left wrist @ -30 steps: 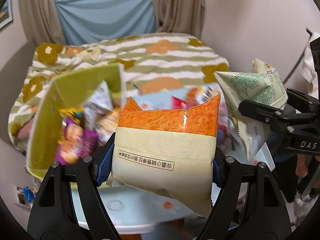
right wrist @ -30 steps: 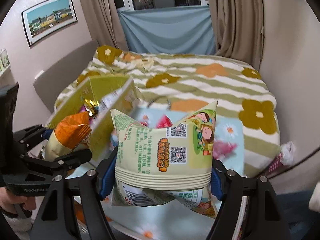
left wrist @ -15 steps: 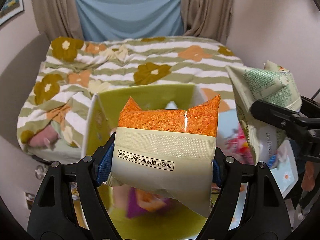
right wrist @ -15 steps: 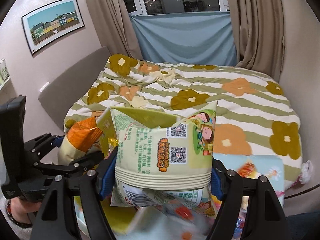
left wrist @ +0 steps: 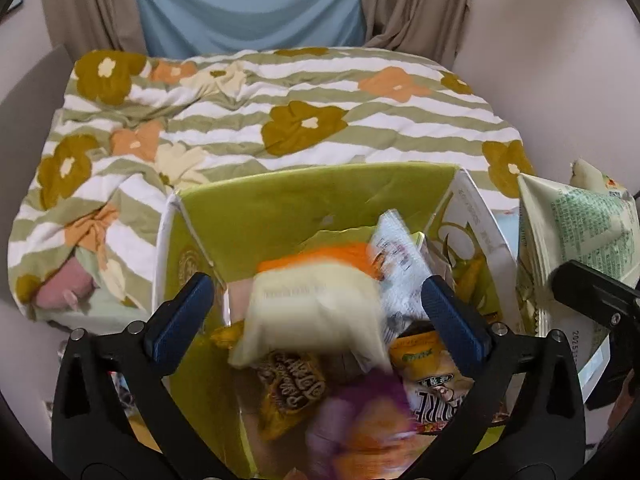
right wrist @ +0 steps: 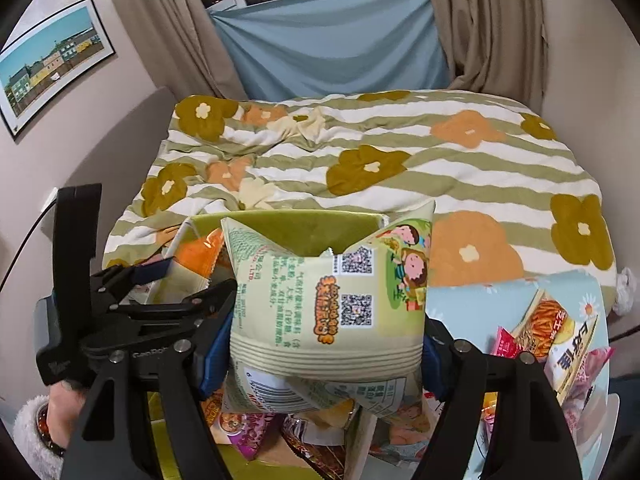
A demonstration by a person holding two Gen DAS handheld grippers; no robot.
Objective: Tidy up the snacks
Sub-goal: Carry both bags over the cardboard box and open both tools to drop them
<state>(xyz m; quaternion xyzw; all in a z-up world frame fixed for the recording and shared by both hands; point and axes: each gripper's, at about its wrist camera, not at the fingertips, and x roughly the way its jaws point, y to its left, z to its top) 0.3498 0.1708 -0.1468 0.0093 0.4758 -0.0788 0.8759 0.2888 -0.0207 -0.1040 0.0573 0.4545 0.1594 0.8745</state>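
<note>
My left gripper (left wrist: 314,286) hangs over an open green box (left wrist: 280,200), and its jaws are opening. The orange and cream snack packet (left wrist: 316,312) is a blur between the blue pads (left wrist: 184,312), clear of both and tipping down into the box. Several snack packets (left wrist: 436,376) lie inside. My right gripper (right wrist: 326,344) is shut on a pale green snack packet (right wrist: 328,292), held upright just right of the box (right wrist: 296,224). In the right wrist view the left gripper (right wrist: 172,284) sits at the left by the orange packet (right wrist: 200,256).
A bed with a striped flower quilt (right wrist: 400,152) fills the space behind the box. Loose snack packets (right wrist: 552,328) lie on a light blue table top (right wrist: 480,296) at the right. A hand in a fleecy sleeve (right wrist: 44,420) holds the left gripper.
Both grippers have swung from the table to above the green box. The left jaws have spread and the orange and cream packet has slipped out of them. The right grip is unchanged.
</note>
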